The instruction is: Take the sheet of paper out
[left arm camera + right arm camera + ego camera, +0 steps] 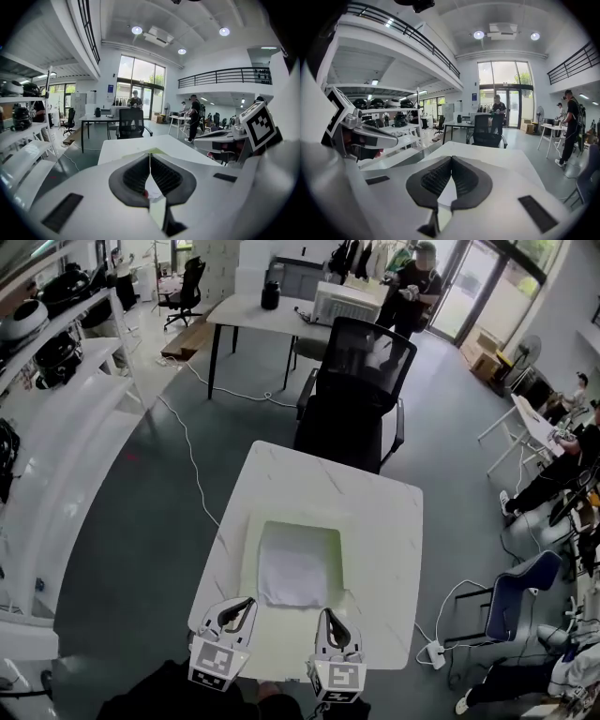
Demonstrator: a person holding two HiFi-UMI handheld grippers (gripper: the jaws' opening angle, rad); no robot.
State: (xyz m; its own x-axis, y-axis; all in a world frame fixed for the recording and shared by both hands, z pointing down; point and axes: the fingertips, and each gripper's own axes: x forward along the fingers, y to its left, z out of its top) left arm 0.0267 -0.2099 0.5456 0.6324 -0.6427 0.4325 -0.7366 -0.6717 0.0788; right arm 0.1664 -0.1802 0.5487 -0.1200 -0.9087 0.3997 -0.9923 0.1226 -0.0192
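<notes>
A black office chair [361, 381] stands pushed up to the far edge of the white marbled surface [394, 521]. Nothing lies between the grippers and the paper. On the grey floor a white cable [192, 460] runs past the left side. White shelves [56, 362] with dark gear line the left wall. A blue chair [520, 592] and a power strip [433, 654] sit off to the right. Farther back, a person [412, 296] stands by a far table [272, 315].

The sheet of paper [292, 568] lies flat in the near middle of the surface on a pale green sleeve [323, 532], whose border shows around its far and right sides. Whether the sheet is tucked inside or only rests on top is unclear. The left gripper [246, 603] and right gripper [329, 614] hover over the near edge, just short of the sleeve's near corners. In each gripper view the fingers are clenched together with nothing between them, left [150, 158] and right [451, 160].

The grippers cover the surface's near edge, and the frame cuts off the person holding them. From the gripper views the sheet is hidden behind the fingers.
</notes>
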